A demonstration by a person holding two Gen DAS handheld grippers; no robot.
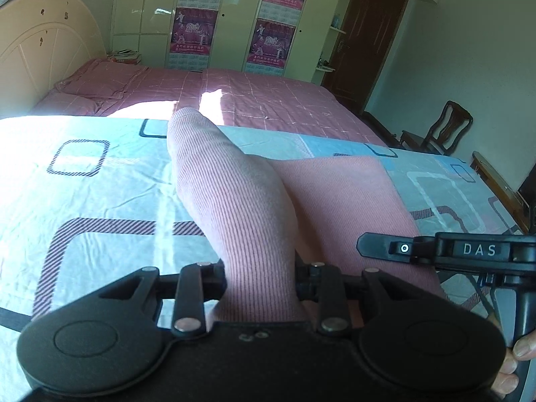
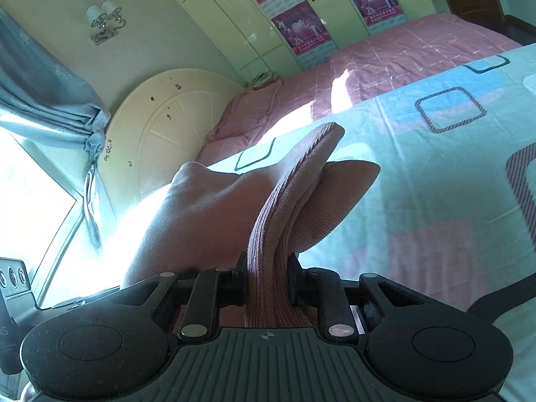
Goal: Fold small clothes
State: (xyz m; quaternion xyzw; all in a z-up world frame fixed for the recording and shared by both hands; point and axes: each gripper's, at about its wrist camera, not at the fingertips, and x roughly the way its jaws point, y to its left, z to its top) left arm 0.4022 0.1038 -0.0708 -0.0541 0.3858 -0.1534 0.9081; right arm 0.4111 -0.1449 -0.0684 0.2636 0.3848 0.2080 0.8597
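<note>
both sets of jaws were clamped on the pink cloth (image 1: 254, 207): the left gripper (image 1: 261, 281) and right gripper (image 2: 268, 278) each pinched an edge, holding it raised over the sheet (image 1: 100, 174), probably to carry it across into a fold.

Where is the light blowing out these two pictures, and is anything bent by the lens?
Left wrist view: sunlight washes out the bedsheet near the pink garment, and the wardrobe lines curve. Right wrist view: the window is pure white glare, and the headboard bows with fisheye distortion.
</note>
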